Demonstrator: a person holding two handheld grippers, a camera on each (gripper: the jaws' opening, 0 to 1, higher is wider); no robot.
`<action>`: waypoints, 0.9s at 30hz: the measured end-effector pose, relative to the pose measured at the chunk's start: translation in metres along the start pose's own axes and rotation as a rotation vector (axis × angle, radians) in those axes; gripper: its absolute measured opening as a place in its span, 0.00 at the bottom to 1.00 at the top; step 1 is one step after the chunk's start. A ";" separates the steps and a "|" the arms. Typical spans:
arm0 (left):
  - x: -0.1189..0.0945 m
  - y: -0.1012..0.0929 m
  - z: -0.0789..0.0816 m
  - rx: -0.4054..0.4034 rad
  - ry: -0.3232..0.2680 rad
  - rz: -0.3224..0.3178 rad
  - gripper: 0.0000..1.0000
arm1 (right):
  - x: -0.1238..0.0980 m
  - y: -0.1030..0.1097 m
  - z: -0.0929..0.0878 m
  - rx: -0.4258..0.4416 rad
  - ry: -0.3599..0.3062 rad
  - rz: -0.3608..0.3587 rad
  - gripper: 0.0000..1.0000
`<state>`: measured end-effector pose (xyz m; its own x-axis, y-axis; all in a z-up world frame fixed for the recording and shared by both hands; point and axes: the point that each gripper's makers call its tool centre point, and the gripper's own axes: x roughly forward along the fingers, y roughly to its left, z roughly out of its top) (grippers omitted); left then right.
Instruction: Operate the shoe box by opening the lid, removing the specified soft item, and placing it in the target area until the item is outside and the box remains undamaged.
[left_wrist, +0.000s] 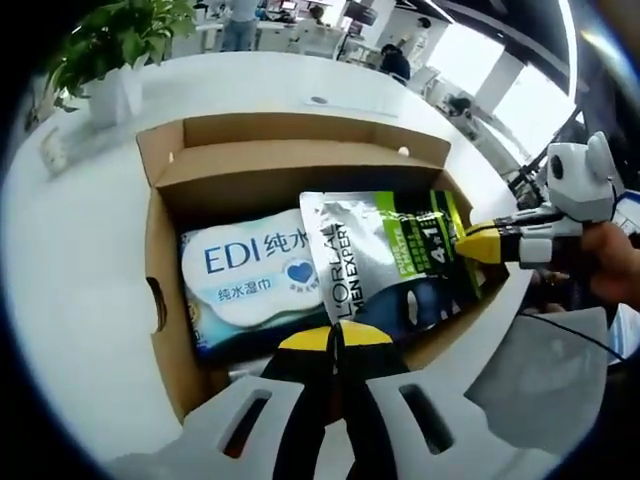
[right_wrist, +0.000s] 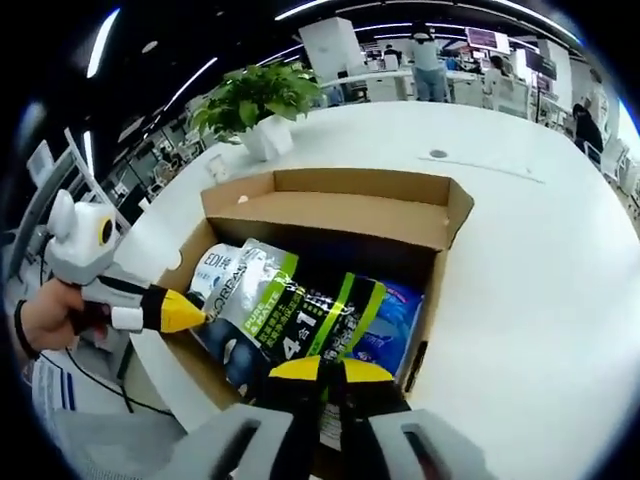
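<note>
The shoe box (left_wrist: 165, 300) sat open on the white counter (left_wrist: 80, 290), its lid flap folded back, so the opening step looked done. The soft item, a silver pouch (left_wrist: 385, 255), was still inside the box, lying partly over a white wipes pack (left_wrist: 245, 275); lifting it out and setting it in the target area remained.

In the left gripper view, the left gripper (left_wrist: 335, 340) reached in from the near edge with its jaws together at the pouch's near edge, apparently pinching it, though the contact itself was hidden. The right gripper (left_wrist: 470, 243) came in from the side, held in a person's hand (left_wrist: 610, 265), its yellow tips closed on the pouch's far corner.

In the right gripper view, both grippers looked pressed shut against opposite edges of the pouch. A potted plant (right_wrist: 255, 100) stood on the counter well behind the box.
</note>
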<state>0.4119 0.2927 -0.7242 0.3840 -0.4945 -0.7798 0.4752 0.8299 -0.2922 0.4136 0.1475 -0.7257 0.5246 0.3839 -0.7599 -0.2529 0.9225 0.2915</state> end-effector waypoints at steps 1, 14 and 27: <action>0.000 0.000 0.000 0.006 0.001 0.002 0.01 | 0.000 0.000 0.000 0.001 -0.001 0.000 0.00; -0.007 -0.010 0.008 0.075 -0.017 0.015 0.00 | -0.007 0.000 0.006 -0.008 -0.025 -0.003 0.00; -0.018 -0.030 0.036 0.115 -0.078 -0.006 0.00 | -0.035 -0.008 0.028 0.000 -0.087 -0.012 0.00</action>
<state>0.4190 0.2676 -0.6814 0.4388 -0.5219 -0.7315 0.5639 0.7938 -0.2281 0.4199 0.1278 -0.6851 0.5963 0.3749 -0.7099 -0.2464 0.9270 0.2826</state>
